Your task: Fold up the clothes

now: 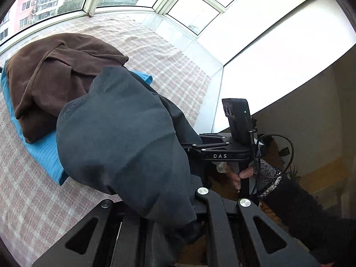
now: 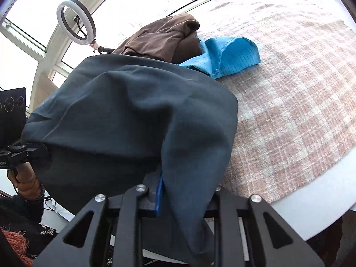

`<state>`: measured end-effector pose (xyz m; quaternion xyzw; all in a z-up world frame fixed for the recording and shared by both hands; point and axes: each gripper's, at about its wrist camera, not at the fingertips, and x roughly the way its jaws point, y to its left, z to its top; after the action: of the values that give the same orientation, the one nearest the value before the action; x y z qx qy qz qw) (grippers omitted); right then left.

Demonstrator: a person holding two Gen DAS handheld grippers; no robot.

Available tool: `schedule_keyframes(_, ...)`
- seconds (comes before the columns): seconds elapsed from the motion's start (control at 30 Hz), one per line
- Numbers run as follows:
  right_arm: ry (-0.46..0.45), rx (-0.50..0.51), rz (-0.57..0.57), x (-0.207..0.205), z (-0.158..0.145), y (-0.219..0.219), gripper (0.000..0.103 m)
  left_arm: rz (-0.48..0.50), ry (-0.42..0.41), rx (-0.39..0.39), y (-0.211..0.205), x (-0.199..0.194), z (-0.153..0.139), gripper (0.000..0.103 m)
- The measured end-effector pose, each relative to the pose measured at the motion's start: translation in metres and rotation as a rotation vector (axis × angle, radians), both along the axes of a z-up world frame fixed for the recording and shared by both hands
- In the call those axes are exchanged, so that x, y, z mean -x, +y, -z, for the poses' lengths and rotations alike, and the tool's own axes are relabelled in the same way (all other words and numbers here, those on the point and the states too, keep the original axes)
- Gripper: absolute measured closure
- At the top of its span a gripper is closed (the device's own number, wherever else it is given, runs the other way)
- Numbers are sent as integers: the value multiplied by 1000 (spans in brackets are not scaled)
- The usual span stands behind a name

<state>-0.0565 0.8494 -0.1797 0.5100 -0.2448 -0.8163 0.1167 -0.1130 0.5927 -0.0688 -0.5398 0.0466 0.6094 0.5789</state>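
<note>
The fingers of both grippers are buried in cloth: the left gripper has the dark grey garment draped over it so its fingers cannot be seen, and whether they are clamped on the fabric cannot be told; the right gripper is covered the same way, with the garment hanging down between its arms, and its grip cannot be told either. In the left view the right gripper reaches sideways into the same garment, held by a hand in a knitted fingerless glove.

One bed cover, woven in pink and white checks, fills the surface below; it is the largest thing in view. Three pieces of clothing show. The dark grey garment is lifted off the cover, stretched between the two grippers and hanging loose. Behind it lies one brown garment, crumpled in a heap, resting on one bright blue striped garment that lies flat on the cover with its edges poking out beneath the brown one.

One ring light stands on a stalk by the windows, seen in the right view
</note>
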Motion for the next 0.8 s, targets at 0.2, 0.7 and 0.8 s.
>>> schedule_keyframes(0.2, -11, 40, 130, -37, -3, 5, 45, -45, -29, 39, -26, 34, 9, 96)
schedule_keyframes(0.7, 7, -18, -168, 46, 26, -72, 33, -283, -166, 220, -116, 114, 118, 95)
schedule_keyframes(0.8, 14, 8, -189, 45, 25, -73, 33, -273, -159, 232, -118, 114, 125, 94)
